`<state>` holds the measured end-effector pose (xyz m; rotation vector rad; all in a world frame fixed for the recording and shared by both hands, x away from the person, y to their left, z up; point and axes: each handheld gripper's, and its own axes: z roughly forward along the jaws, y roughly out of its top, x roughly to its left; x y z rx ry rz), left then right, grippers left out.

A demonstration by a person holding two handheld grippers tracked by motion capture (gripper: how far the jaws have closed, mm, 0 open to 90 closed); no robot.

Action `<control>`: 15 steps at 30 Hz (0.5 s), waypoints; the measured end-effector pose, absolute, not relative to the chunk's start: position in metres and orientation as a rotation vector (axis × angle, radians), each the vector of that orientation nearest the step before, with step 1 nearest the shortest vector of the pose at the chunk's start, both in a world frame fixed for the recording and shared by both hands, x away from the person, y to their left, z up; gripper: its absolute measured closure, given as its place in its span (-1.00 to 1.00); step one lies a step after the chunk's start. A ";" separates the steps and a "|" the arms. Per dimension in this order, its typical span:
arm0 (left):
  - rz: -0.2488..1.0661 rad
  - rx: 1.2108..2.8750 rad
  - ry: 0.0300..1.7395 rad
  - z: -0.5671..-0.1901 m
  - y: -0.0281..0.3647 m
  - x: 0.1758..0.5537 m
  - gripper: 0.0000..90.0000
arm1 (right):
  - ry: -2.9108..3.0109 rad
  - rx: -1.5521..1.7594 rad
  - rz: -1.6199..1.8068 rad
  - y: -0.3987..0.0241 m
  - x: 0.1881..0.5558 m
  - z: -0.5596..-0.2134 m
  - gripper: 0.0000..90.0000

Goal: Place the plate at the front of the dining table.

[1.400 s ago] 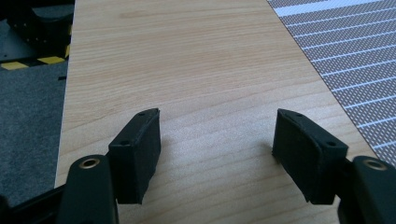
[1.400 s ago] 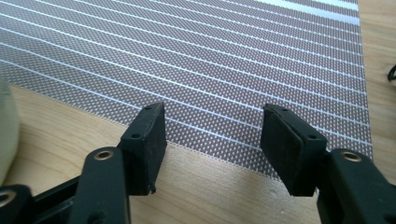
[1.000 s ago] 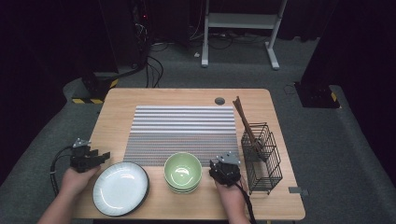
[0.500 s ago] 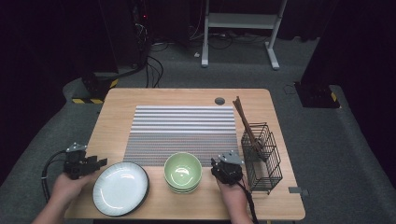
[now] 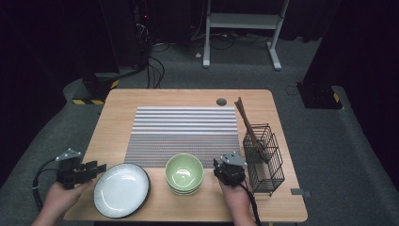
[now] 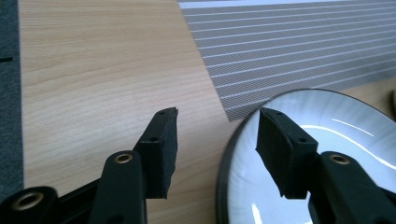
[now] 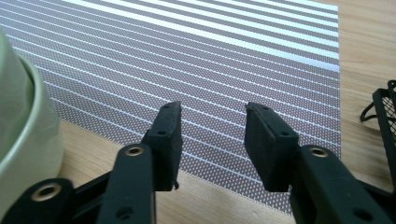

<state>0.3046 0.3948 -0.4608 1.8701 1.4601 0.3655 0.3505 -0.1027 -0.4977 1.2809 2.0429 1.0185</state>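
A white plate with a dark rim point(image 5: 121, 189) lies near the table's front left. My left gripper point(image 5: 96, 168) is level just left of it, jaws toward the plate. In the left gripper view the left gripper point(image 6: 217, 140) is open; its right pad hangs over the plate point(image 6: 336, 121) rim, and nothing is gripped. Its jaws have just been closing. Stacked green bowls point(image 5: 184, 173) sit at front centre. My right gripper point(image 5: 225, 165) stands just right of them. Seen in its own view, the right gripper point(image 7: 212, 140) is open, pointing over the striped placemat point(image 7: 187, 60). Its jaws have just been closing on nothing.
The striped placemat point(image 5: 183, 132) covers the middle of the wooden table point(image 5: 117, 108). A black wire basket point(image 5: 264, 160) holding wooden sticks point(image 5: 247, 123) stands close to the right of my right gripper. A small round grommet point(image 5: 221, 101) sits at the back.
The left hand and gripper have shifted toward the table's near left edge, beside the plate. Both pairs of jaws stand narrower than before. The right hand has stayed put.
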 end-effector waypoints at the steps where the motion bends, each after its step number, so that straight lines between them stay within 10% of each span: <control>1: 0.363 1.878 1.456 -0.462 0.393 0.303 0.07 | 2.045 1.277 1.022 -0.102 0.350 -0.497 0.30; 15: 0.353 1.932 1.478 -0.483 0.393 0.292 0.18 | 2.023 1.270 1.068 -0.100 0.350 -0.482 0.42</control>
